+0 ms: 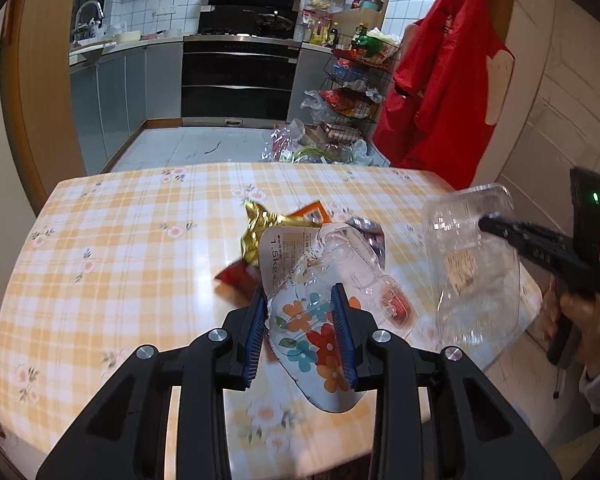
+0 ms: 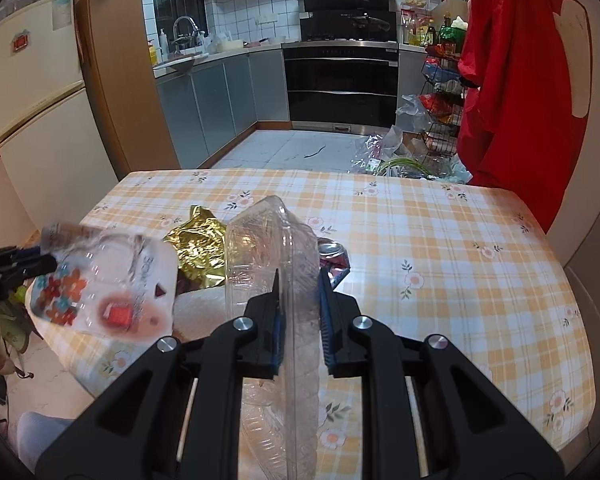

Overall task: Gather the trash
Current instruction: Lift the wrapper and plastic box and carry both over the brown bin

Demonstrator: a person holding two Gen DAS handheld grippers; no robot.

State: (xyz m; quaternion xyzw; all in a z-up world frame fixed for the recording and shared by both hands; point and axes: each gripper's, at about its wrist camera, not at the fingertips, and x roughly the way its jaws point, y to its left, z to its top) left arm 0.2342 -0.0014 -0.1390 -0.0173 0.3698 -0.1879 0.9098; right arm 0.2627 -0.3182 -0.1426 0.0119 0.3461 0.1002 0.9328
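My left gripper (image 1: 300,296) is shut on a crumpled clear plastic bag with a flower print (image 1: 320,344), held above the checked table (image 1: 120,260). The same flower-print bag (image 2: 100,280) shows blurred at the left of the right wrist view, with the left gripper (image 2: 48,262) pinching its edge. My right gripper (image 2: 299,280) is shut on a clear plastic clamshell container (image 2: 276,240), lifted off the table. In the left wrist view the clamshell (image 1: 476,264) hangs at the right from the right gripper (image 1: 488,224), which a hand (image 1: 580,316) holds. A gold foil wrapper (image 1: 260,232) (image 2: 200,244), a red wrapper (image 1: 240,280) and a crushed can (image 2: 334,258) lie on the table.
An orange packet (image 1: 312,214) lies behind the gold foil. Beyond the table's far edge, plastic bags and greens (image 1: 312,148) lie on the kitchen floor beside a wire rack (image 1: 356,92). A red garment (image 1: 448,80) hangs at the right. A fridge (image 2: 36,92) stands at the left.
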